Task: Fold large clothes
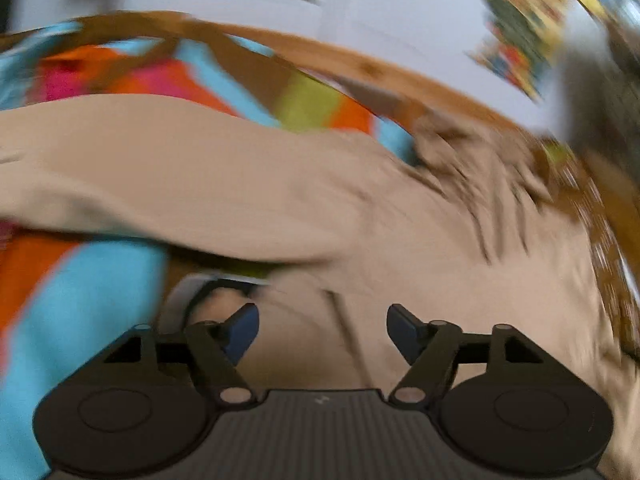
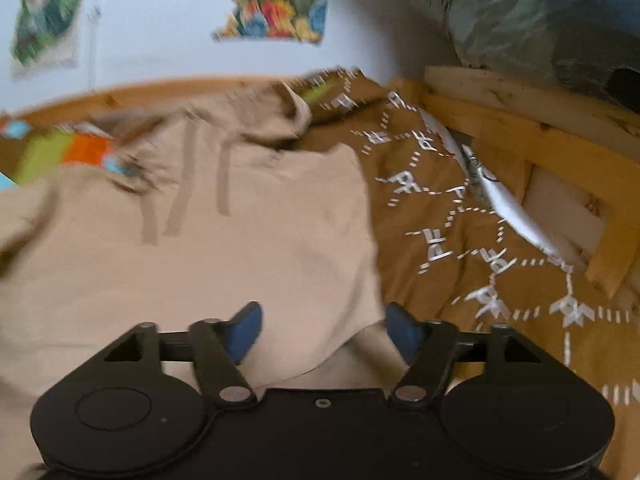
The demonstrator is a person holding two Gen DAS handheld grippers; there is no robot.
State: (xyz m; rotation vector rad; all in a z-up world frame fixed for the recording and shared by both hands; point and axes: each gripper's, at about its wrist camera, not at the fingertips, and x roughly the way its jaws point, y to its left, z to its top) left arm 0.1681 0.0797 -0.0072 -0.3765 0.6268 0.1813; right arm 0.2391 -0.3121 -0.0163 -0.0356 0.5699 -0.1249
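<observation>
Both grippers are hanging just above the beige hoodie (image 2: pixel 240 240), released and grasping nothing: the left gripper (image 1: pixel 322 330) is standing with its jaws spread over plain beige cloth, and the right gripper (image 2: pixel 322 330) is doing the same at the hoodie's folded right edge, where a lower layer is peeking out. That hoodie is lying spread on the bed, on a brown patterned duvet (image 2: pixel 460 208) to its right and a bright striped cover (image 1: pixel 80 280) to its left, with its hood (image 2: pixel 276 112) toward the wall. Heavy blur is suggesting quick motion, so a hasty pinch risks catching only the top layer, or snagging the duvet beneath. The sleeve (image 1: pixel 160 184) draped across the left side could slide off and undo the fold.
</observation>
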